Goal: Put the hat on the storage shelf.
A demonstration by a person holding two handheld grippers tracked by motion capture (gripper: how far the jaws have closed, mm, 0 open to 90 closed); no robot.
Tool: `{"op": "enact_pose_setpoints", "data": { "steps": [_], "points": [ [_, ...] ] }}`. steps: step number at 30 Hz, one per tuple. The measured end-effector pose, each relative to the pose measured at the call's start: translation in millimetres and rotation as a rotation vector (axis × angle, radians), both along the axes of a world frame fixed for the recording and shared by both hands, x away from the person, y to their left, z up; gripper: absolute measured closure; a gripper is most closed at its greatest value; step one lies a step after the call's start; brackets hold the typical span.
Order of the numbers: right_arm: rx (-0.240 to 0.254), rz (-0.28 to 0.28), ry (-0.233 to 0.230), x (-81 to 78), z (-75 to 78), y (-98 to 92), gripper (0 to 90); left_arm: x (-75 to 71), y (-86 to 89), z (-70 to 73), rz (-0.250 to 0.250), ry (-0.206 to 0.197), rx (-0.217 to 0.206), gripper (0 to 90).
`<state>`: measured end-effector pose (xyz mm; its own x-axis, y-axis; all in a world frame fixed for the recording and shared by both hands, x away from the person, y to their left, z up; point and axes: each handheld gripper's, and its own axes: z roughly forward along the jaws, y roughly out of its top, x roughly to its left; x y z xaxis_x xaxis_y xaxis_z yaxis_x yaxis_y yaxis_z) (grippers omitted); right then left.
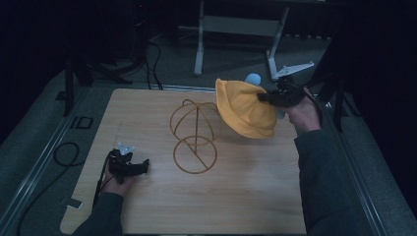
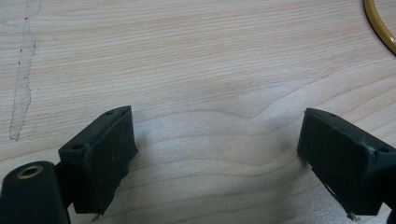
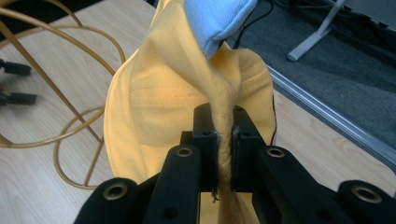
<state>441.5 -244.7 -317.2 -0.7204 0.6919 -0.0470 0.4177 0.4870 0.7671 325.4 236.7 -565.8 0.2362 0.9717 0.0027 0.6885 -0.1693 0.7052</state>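
A yellow cloth hat with a light blue part hangs in the air at the table's far right. My right gripper is shut on a pinched fold of the yellow hat; the blue part rises above the jaws. Just left of the hat stands a gold wire stand with a domed top and a ring base, also in the right gripper view. My left gripper rests low over the wood near the front left, open, nothing between its jaws.
The wooden table has bare room in front and to the right of the stand. A curve of the stand's ring base lies at the top right of the left gripper view. Black cable loops off the table's left edge. White desk legs stand behind.
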Motion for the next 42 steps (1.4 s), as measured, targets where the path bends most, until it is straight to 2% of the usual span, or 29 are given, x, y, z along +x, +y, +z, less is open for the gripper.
{"op": "enact_pose_setpoints", "data": {
  "steps": [12,22,42],
  "points": [
    [0.036,0.021,-0.019,-4.9,10.0,-0.4,83.9,0.0,0.0,0.0,0.000,0.000,0.000,11.5],
    [0.081,0.069,-0.038,-11.1,19.5,2.8,84.0,0.0,0.0,0.0,0.000,0.000,0.001,11.5],
    [0.090,0.195,-0.053,-22.7,32.1,24.1,83.9,0.0,0.1,0.1,-0.001,0.001,0.001,11.5]
  ]
}}
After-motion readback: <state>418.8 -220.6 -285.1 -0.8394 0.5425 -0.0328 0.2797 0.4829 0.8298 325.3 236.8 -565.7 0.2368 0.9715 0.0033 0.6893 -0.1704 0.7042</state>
